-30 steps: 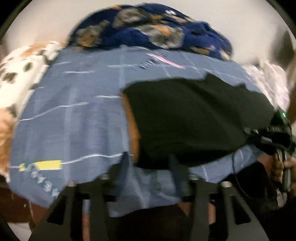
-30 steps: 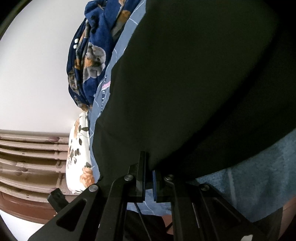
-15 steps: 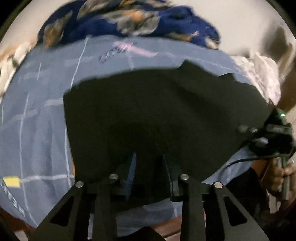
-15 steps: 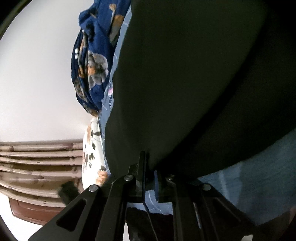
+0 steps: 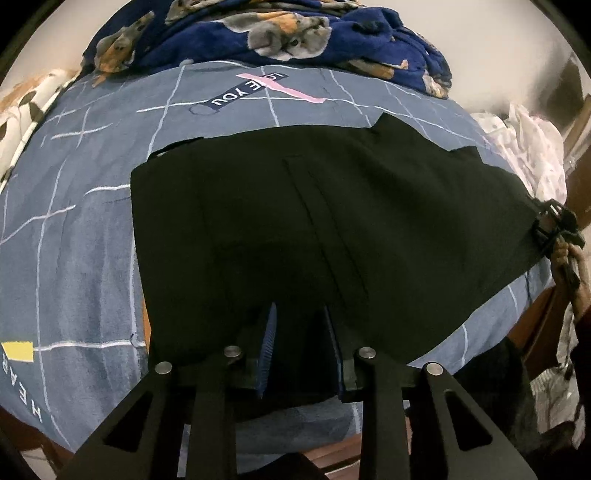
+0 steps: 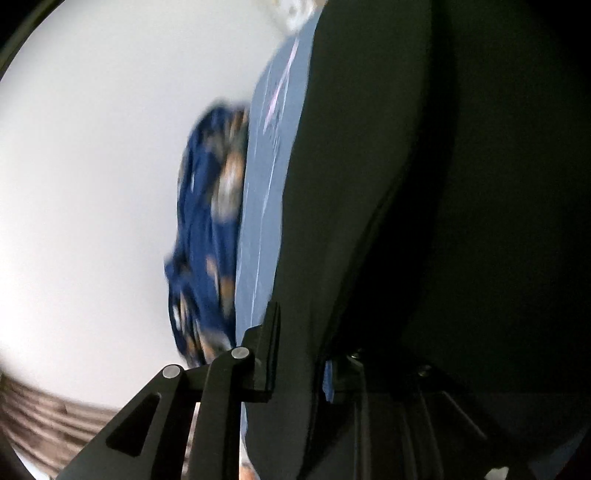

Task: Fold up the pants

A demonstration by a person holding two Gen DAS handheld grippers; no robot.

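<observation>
Black pants (image 5: 317, 229) lie spread on a blue grid-patterned bedsheet (image 5: 74, 229). My left gripper (image 5: 301, 332) is open, its fingers over the near edge of the pants with cloth between them. The right gripper shows at the far right edge of the pants in the left wrist view (image 5: 554, 225), held by a hand. In the right wrist view the pants (image 6: 424, 184) fill the frame, and my right gripper (image 6: 299, 354) has its fingers apart with the cloth's edge running between them.
A dark blue animal-print blanket (image 5: 280, 33) is heaped at the far side of the bed. A spotted white pillow (image 5: 22, 107) lies at the left. White dotted cloth (image 5: 532, 147) lies at the right. The bed's wooden edge (image 5: 535, 325) shows at right.
My left gripper moved right over the pants' near edge. My right gripper went from shut on the cloth to fingers apart and swung, blurring its view.
</observation>
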